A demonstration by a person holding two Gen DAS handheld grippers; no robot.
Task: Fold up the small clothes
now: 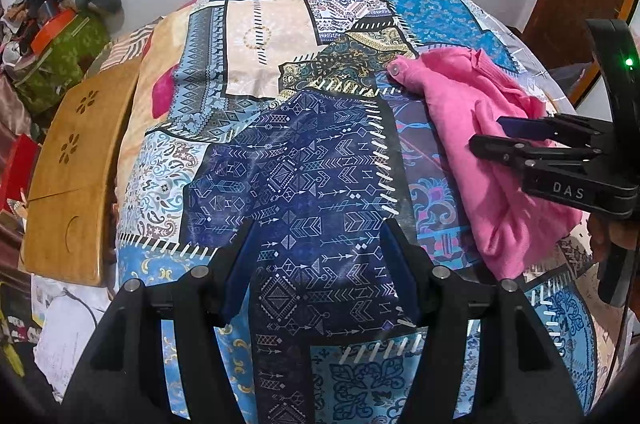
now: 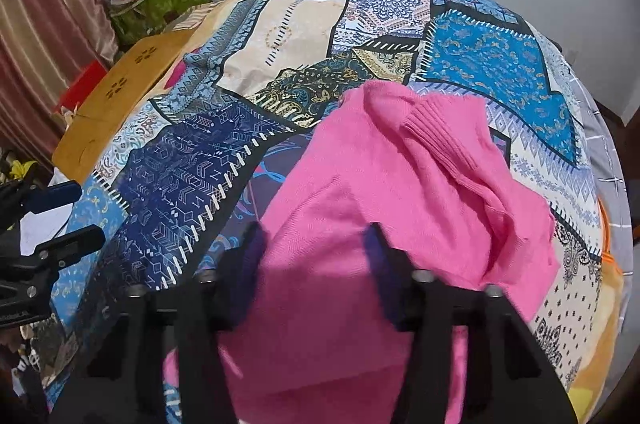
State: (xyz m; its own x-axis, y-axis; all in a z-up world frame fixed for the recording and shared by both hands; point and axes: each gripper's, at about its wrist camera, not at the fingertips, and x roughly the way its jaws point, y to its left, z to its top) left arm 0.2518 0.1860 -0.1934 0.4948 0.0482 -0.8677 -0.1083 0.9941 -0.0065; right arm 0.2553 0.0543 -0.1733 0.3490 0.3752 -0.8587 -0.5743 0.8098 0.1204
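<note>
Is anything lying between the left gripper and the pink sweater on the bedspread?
Nothing visible: only bare patchwork bedspread separates the left gripper from the crumpled pink sweater, where the right gripper is.

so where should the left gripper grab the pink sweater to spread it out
Take the pink sweater at its buttoned corner, coming in from the open bedspread side. That edge lies flat and exposed, while the rest is bunched up under the right gripper.
</note>
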